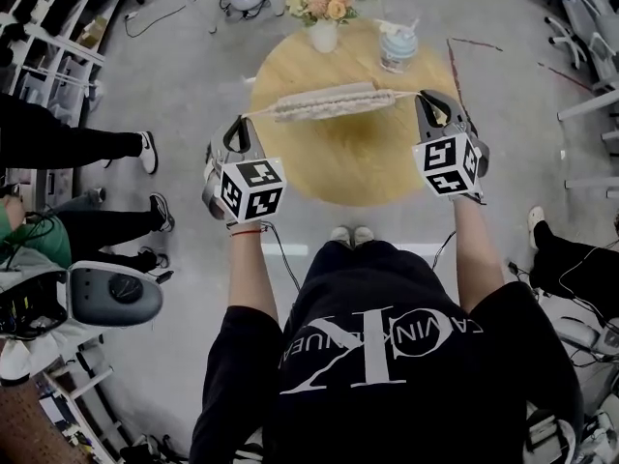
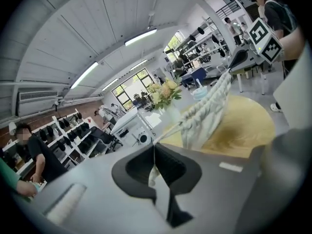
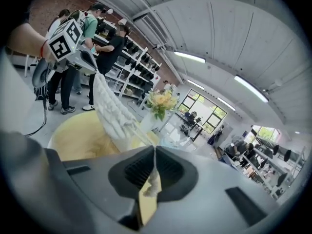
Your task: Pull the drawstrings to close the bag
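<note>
We see left claw and right claw each clamped tight on a drawstring end, cinched cream drawstring bag stretched between them, upper centre of frame, hanging over round wooden counter near flower vase.

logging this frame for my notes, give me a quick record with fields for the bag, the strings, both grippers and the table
bag: cream bag, bunched up, stretched between the two grippers over the table
left gripper: shut on the left drawstring
right gripper: shut on the right drawstring
drawstrings: both taut, pulled out to opposite sides
table: round, wooden
far side of table: vase of flowers, cup
</note>
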The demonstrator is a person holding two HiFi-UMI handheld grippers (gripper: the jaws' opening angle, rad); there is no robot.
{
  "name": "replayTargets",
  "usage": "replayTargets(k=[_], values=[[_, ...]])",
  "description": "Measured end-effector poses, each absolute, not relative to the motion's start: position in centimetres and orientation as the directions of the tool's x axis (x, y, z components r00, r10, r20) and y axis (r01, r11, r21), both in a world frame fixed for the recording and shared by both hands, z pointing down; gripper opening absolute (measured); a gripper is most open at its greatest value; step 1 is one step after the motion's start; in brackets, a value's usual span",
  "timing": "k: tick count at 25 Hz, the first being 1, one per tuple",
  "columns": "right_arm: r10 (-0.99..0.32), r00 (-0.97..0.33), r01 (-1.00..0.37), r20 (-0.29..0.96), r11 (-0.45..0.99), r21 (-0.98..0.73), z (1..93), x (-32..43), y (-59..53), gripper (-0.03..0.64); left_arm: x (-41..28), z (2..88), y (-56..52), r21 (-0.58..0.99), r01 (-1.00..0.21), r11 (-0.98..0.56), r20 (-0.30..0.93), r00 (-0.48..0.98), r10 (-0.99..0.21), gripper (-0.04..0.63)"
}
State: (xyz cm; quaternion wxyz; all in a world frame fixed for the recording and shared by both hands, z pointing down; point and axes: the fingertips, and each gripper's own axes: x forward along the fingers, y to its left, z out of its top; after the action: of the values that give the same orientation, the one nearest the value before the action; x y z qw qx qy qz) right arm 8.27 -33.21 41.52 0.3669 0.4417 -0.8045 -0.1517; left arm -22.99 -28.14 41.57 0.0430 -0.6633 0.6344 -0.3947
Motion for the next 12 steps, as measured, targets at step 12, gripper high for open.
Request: replayTargets(k=[12], values=[[-0.887,-0.31,-0.607,0.342,0.462,0.647,36.8,7.5,-35.3,0.021,-25.1,36.5,-29.5,-0.559,-0.826,-0.074,0.321,-0.133,-0.938,0.017]])
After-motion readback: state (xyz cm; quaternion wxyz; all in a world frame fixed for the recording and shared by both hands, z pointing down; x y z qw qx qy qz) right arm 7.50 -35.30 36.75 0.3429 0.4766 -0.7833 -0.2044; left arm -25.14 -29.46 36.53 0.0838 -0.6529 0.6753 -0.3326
